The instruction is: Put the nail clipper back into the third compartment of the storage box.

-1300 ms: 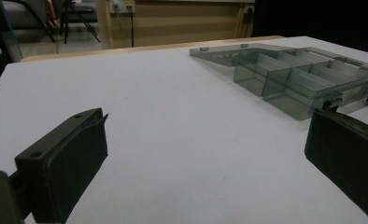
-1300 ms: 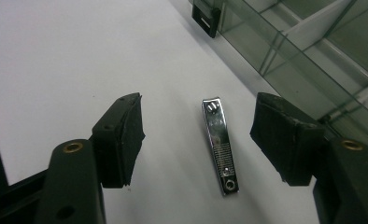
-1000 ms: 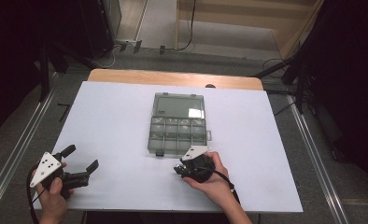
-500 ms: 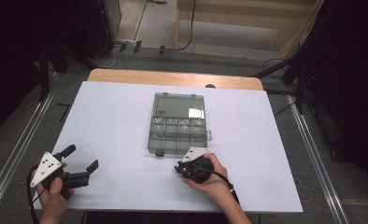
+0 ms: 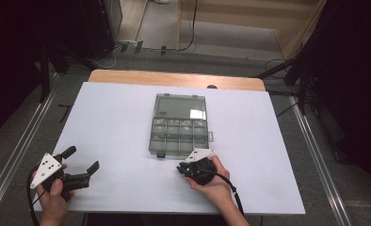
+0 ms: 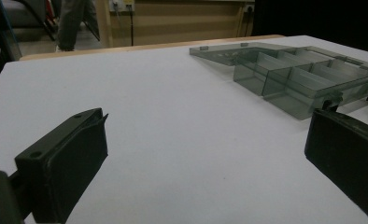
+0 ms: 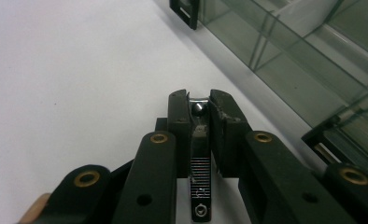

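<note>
A clear grey compartment box [image 5: 179, 125] lies open mid-table, its lid flat toward the far side. It also appears in the left gripper view [image 6: 294, 74] and, close up, in the right gripper view [image 7: 313, 56]. My right gripper [image 5: 181, 167] rests on the table just in front of the box's near edge. Its jaws have just been closing and now pinch [image 7: 200, 100] a small metal piece [image 7: 201, 172] with a ribbed strip and a shiny ball end. My left gripper [image 5: 83, 158] sits near the front left corner, open [image 6: 210, 140], with only bare table between its jaws.
The white table top [image 5: 117, 117] stretches wide around the box. A wooden edge [image 5: 174, 79] runs along the far side, with floor, cables and dark stands beyond it. Metal rails [image 5: 315, 155] flank the table.
The right gripper's jaws look drawn closer together at the box's near edge. Both hands stay where they were.
</note>
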Demonstrator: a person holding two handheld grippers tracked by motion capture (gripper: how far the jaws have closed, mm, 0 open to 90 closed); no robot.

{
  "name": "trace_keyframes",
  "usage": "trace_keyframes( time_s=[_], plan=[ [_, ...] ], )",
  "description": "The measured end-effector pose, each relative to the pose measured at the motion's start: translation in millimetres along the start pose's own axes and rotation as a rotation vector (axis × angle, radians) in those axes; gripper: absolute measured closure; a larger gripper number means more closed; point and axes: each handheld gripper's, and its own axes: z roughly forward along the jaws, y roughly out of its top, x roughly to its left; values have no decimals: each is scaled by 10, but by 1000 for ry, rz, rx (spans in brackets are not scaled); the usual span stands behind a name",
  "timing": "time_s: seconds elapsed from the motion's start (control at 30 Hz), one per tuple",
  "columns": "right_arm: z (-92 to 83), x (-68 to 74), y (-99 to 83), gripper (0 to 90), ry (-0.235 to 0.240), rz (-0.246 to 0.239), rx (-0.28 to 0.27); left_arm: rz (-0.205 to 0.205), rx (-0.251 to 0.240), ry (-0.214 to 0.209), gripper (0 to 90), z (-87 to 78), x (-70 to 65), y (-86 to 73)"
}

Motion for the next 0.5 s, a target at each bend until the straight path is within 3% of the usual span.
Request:
trace_keyframes(
  time_s=[0.5],
  plan=[
    [-164, -58, 79, 810, 11, 37, -71, 0, 4, 0, 0, 1, 0, 1]
  ],
)
